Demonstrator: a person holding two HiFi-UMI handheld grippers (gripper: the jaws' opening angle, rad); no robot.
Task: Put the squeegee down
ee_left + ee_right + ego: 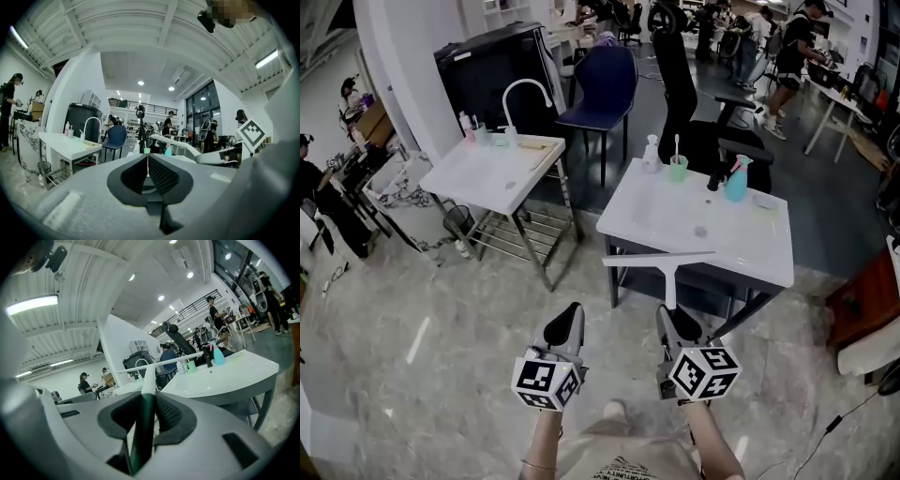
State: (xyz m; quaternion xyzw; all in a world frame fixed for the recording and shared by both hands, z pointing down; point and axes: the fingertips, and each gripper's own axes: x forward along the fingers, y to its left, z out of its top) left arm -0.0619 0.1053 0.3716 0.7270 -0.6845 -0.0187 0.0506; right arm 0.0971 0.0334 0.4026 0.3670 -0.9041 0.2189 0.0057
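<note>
Right gripper [146,404] clamped on the squeegee [664,265], pads pressing on the dark lower part of its handle. The white upper handle runs forward out of the jaws to the long crossbar blade. Left gripper [565,322] has its jaws together with nothing between them, held just beside the right one. Both are carried low in front of the person, over the stone floor [441,375].

The squeegee is in the air, not set down yet. In the head view its blade lies crosswise over the near left edge of the white tabletop [755,253]. Can't tell how high above it.

The tabletop has a shallow sink basin. At its far edge stand a soap bottle [651,155], a green cup [678,169] and a blue spray bottle [737,180]. A second sink tabletop [483,178] stands well apart to the left.

Handling, as a guess: light, stiff plastic T-shape with a soft rubber edge on the blade, not fragile. The smooth handle could be a bit slippery, and the wide blade could make it swing in the grip. Best hold is where it is now, on the handle, with the blade kept level. The bare near part of the tabletop looks like a good place to lay it flat
</note>
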